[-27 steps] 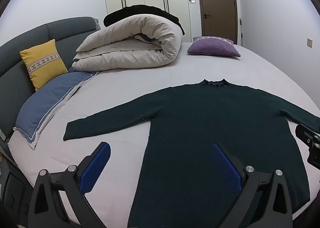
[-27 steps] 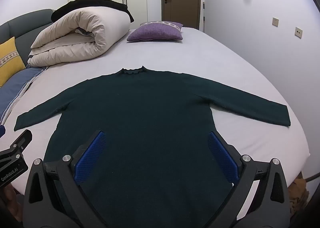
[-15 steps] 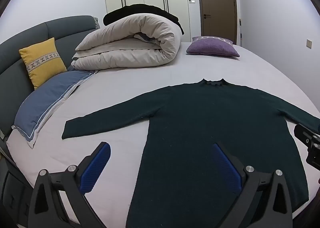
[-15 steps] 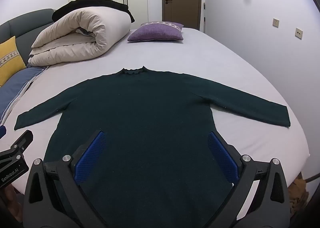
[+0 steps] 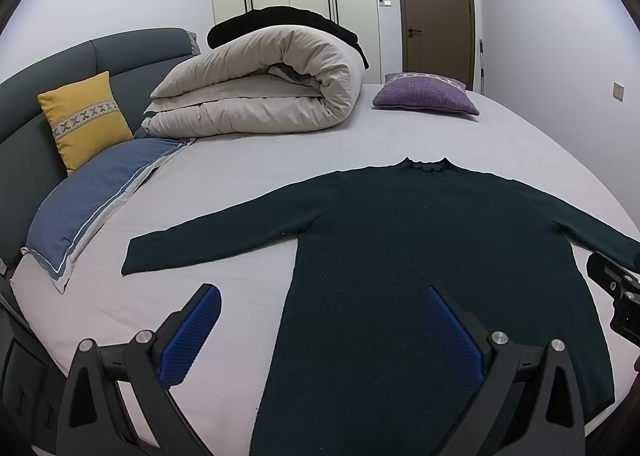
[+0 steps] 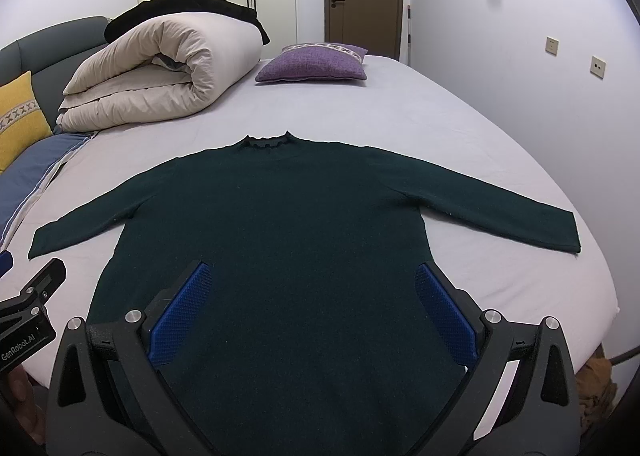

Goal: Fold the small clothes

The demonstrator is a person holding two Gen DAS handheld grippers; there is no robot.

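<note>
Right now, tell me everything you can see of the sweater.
The sweater is dark green, a fine knit by the look, with long sleeves and a small ruffled collar. It lies flat and unfolded on the pale bedsheet, collar pointing away from the cameras, both sleeves spread out sideways and slightly down. The left sleeve and right sleeve each end in a straight cuff. Only the sheet touches it; both grippers are open above its hem end, neither holding it.
</note>
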